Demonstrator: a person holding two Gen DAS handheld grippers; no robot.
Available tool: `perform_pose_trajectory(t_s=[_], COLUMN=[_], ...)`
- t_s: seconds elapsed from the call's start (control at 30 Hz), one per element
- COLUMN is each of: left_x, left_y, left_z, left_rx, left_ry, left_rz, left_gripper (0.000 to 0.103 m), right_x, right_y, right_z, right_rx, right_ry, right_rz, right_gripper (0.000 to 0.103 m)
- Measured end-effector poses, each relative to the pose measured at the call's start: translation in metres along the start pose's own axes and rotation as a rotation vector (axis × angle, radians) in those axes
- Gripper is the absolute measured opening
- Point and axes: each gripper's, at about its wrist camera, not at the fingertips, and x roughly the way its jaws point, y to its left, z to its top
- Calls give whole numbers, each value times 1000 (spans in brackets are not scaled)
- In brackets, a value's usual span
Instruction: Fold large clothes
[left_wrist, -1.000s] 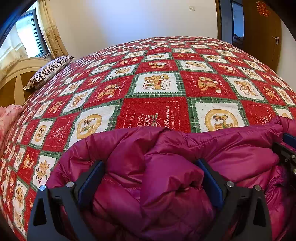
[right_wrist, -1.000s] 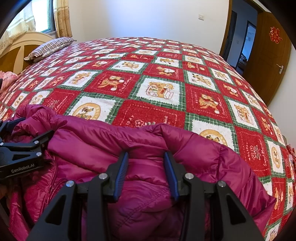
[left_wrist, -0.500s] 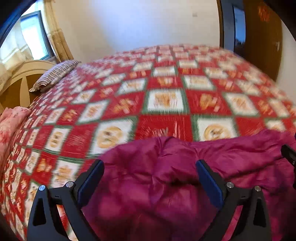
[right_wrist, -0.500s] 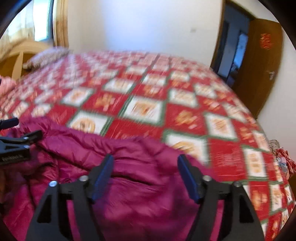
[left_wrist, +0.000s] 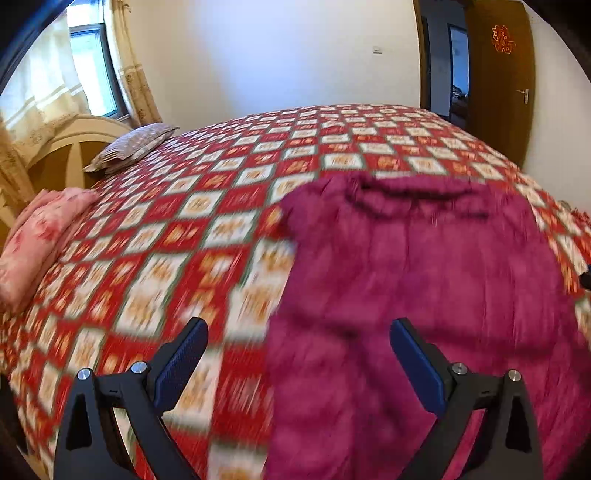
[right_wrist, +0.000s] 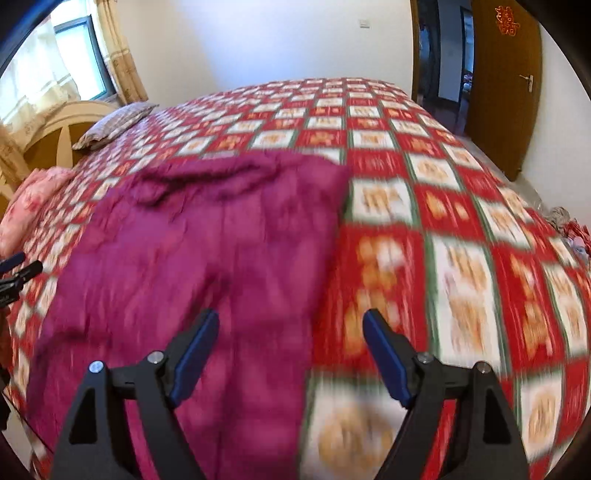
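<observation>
Magenta puffer jacket lies spread flat on the red patchwork bedspread, frames blurred. Left gripper jaws wide apart, nothing between them. Right gripper jaws have just been opening, empty above the jacket's edge.

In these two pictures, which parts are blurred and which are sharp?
Left wrist view: jacket and quilt smeared, left gripper sharp. Right wrist view: the same smear, right gripper sharp, door fairly clear.
</observation>
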Motion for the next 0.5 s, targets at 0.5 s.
perform_pose_trajectory(t_s=[0.5], left_x=[-66], left_y=[32], left_z=[-139], left_rx=[-47], left_ry=[44], left_rz=[19], left_gripper=[99], right_x=[-74], right_y=[23], right_z=[-135], right_rx=[11], right_ry=[-10], right_rz=[-35], right_gripper=[88])
